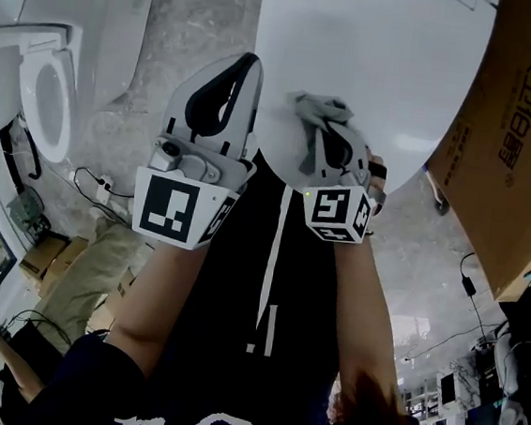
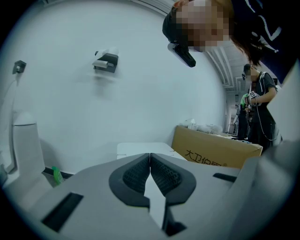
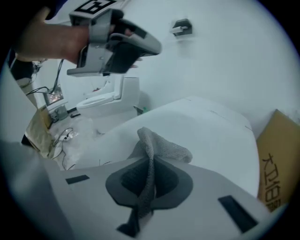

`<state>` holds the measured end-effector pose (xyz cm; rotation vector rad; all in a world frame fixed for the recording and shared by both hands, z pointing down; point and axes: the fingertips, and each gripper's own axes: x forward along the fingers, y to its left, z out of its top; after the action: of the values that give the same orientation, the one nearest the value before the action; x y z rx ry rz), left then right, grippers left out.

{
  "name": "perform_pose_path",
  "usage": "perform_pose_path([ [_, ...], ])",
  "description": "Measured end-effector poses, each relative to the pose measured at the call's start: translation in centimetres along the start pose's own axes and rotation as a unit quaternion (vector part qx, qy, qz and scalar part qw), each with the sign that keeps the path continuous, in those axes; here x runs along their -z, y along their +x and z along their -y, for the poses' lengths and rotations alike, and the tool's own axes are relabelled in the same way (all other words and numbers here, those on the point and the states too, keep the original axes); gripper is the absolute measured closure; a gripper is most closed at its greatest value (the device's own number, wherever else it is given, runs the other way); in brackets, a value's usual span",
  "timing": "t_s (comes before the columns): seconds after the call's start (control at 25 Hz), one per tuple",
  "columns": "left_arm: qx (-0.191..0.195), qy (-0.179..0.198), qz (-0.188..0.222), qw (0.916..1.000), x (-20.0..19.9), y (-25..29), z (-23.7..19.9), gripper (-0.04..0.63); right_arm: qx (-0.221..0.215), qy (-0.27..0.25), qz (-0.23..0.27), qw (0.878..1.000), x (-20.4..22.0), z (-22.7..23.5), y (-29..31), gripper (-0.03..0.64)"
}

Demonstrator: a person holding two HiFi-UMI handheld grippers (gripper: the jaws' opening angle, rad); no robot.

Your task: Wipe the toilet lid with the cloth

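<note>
The right gripper point(image 1: 328, 133) is clenched on the cloth point(image 1: 316, 108). In the right gripper view a grey strip runs down between its jaws and a loose bunch stands up past the tips. The left gripper point(image 1: 237, 81) is closed with its pads pressed together and nothing between them. It is held at 9 o'clock of the right one, over the lid's left rim, and takes no part in the wiping.

The lid point(image 1: 375, 67) is the broad white surface filling the head view from 12 to 2 o'clock. The cloth sits at the lid's near rim, at its 6 o'clock edge, just ahead of the right gripper's tips. I cannot tell whether the bunch is pressed onto the lid or just above it.

The lid looks evenly white and matt, with no streak, wet patch or dirt, so nothing shows how much has been wiped. The cloth is grasped and brought to the lid, so the pick-up is done. With the cloth at the nearest edge, I judge the wiping to be at an early pass or at the near end of a stroke. The wide stretch toward 12 o'clock and the side toward 3 o'clock, by the box point(image 1: 518, 139), are probably left to cover.

A second toilet point(image 1: 43, 89) stands apart at 10 o'clock.
</note>
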<state>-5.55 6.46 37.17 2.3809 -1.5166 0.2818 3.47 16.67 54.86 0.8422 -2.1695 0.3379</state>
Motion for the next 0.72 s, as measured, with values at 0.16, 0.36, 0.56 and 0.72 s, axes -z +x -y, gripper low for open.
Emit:
perform_pose_path([
  [0.16,-0.001,0.001,0.000,1.0000,-0.2,0.1,-0.1,0.574,0.084,0.035,-0.031,0.995,3.6,7.5,-2.7,0.592],
  [0.36,0.005,0.007,0.009,0.9999,-1.8,0.0,0.0,0.574,0.214,0.167,-0.005,0.963,6.4,16.3,-8.8,0.592],
  [0.56,0.021,0.026,0.022,0.9992,-5.3,-0.6,0.9,0.574,0.269,0.239,0.111,0.926,1.6,19.5,-16.7,0.592],
  [0.72,0.010,0.027,0.046,0.9985,-10.5,-2.1,1.1,0.574,0.275,0.262,0.195,0.904,-4.1,19.9,-22.7,0.592],
])
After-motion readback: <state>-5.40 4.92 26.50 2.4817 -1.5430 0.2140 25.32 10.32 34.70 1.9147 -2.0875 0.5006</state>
